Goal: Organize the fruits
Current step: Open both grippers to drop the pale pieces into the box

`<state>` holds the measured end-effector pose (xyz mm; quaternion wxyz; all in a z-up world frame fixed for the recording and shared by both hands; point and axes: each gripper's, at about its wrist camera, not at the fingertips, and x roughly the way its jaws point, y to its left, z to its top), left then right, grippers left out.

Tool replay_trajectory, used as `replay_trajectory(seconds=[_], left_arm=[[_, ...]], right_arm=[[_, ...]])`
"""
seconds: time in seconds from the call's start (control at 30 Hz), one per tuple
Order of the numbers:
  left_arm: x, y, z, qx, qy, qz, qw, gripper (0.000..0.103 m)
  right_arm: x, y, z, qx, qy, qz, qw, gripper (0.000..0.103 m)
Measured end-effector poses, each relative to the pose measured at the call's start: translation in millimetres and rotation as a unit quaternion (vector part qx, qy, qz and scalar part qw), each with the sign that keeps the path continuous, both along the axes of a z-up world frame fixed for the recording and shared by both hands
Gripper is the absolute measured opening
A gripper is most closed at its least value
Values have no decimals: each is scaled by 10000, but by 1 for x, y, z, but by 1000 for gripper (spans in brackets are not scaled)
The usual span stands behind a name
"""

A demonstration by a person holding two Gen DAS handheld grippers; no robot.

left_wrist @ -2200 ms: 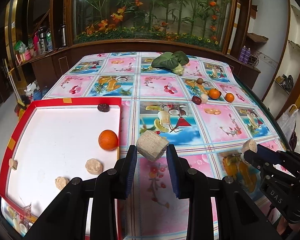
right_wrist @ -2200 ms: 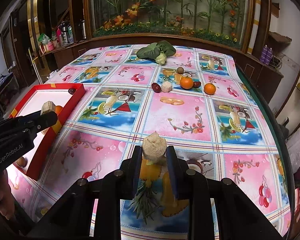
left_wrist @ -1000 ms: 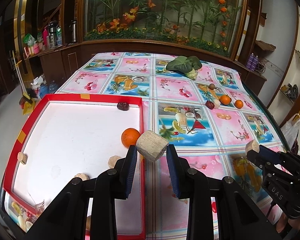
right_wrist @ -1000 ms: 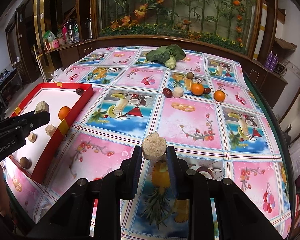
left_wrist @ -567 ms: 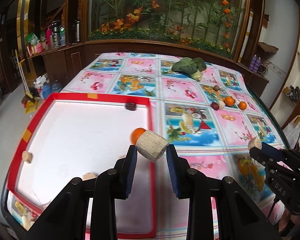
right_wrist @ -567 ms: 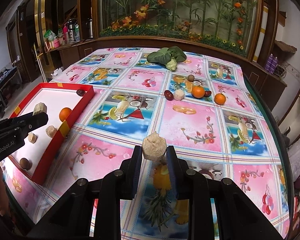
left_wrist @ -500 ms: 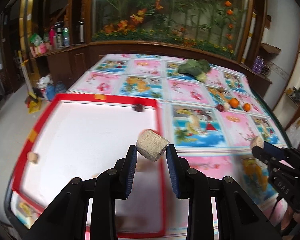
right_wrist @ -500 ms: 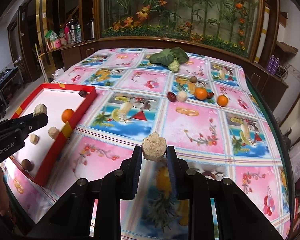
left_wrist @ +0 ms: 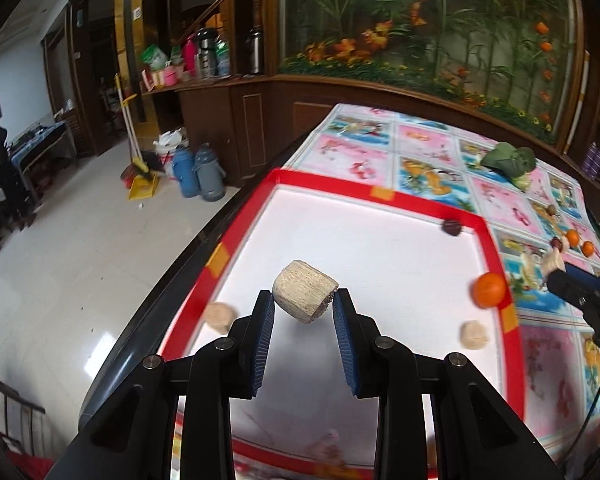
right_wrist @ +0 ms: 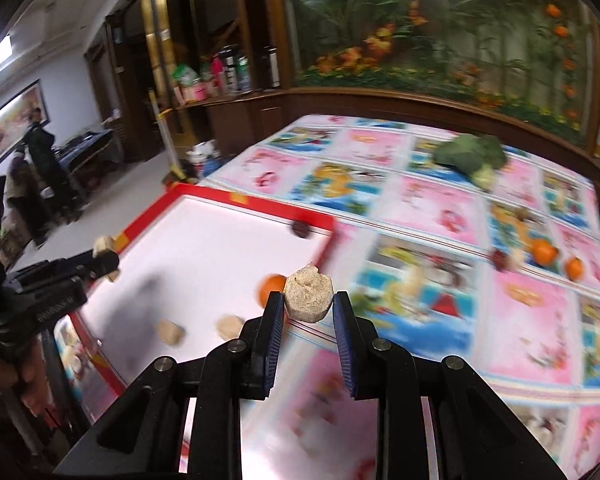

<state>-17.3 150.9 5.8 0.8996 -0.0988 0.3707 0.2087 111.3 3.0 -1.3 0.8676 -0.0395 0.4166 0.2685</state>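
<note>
Both grippers have swung over toward the tray (left_wrist: pixel 384 194) since the earlier frames: the left gripper (left_wrist: pixel 303 312), which a second ago hung at the tray's right rim, is now above the white floor near the tray's left rim, and the right gripper (right_wrist: pixel 308 314), earlier well out over the tablecloth (right_wrist: pixel 432 208), now sits at the tray's right rim. Both views are smeared by motion.

The left gripper's fingers are narrow, pinched on a beige chunk (left_wrist: pixel 305 297) that lies tilted between the blue pads, above the tray. The right gripper's fingers are also narrow and clamp a second chunk (right_wrist: pixel 309 298) upright, over the cloth just beside the tray's right rim.

Inside the tray, an orange (left_wrist: pixel 489 290) sits against the right rim, and a dark fruit (left_wrist: pixel 451 227) lies in the far right corner. A pale piece (left_wrist: pixel 474 334) rests near the right rim, nearer the camera than the orange. Another pale piece (left_wrist: pixel 219 318) lies against the left rim, just beside the left gripper.

On the cloth well beyond the tray's right rim, two oranges (right_wrist: pixel 543 251) and a dark fruit sit close together. A leafy green (right_wrist: pixel 470 158) lies farther off, toward the table's far edge.
</note>
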Motion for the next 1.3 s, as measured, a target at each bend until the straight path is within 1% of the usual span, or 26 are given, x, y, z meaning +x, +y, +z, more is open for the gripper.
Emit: replay_trajectory(seconds=[0.17,0.37,0.5,0.53,0.57,0.6,0.63,0.67,0.7,0.73,0.77,0.8,0.83,0.87,0.9,0.93,1.0,1.1,1.2,1.27,1.3], left_arm=[[5,7,-11,-39,105,-82,9999,29],[9,22,-16,-81,176,33,9998,30],[15,27,-23,-115,296,80,9995,31],[15,29,-24,-140,311,109,9994,32],[17,30,-24,-159,321,135,9993,40],[17,31,-24,-161,342,191,9991,47],[17,31,-23,-126,338,223,9991,57],[16,31,-22,-46,303,251,9992,65],[16,30,-21,20,291,270,9992,68],[16,28,-20,91,287,299,9991,75],[16,27,-19,114,275,305,9991,80],[16,25,-21,114,265,294,9992,82],[16,24,-20,113,267,288,9992,85],[16,23,-21,125,285,296,9991,90],[15,23,-22,141,300,307,9990,94],[15,22,-23,187,333,342,9987,101],[14,19,-24,272,407,392,9980,102],[13,17,-22,323,458,426,9975,102],[12,15,-14,348,343,453,9978,102],[11,9,-6,374,186,449,9981,102],[12,5,-3,382,129,437,9982,102]], right_arm=[[27,38,-10,-30,88,216,9997,26],[58,55,-31,-124,354,249,9990,26],[68,60,-45,-258,512,294,9979,28],[70,61,-47,-294,542,283,9977,28],[71,61,-48,-309,565,279,9975,28],[71,61,-47,-305,565,277,9976,31],[71,61,-46,-299,532,258,9978,41],[70,60,-43,-296,490,226,9981,46],[68,59,-40,-277,440,214,9984,52],[67,58,-37,-267,395,212,9986,52],[64,55,-34,-261,335,200,9989,54],[63,52,-31,-261,302,180,9990,58],[61,47,-27,-237,252,138,9993,63],[59,43,-25,-224,226,107,9994,66],[57,37,-23,-221,190,43,9996,71],[55,30,-21,-233,161,-37,9996,78],[53,13,-18,-272,134,-245,9992,85],[51,-15,-18,-310,242,-494,9980,88],[46,-46,-18,-322,321,-685,9966,90],[40,-68,-18,-347,318,-819,9955,95],[37,-84,-19,-389,328,-939,9943,100]])
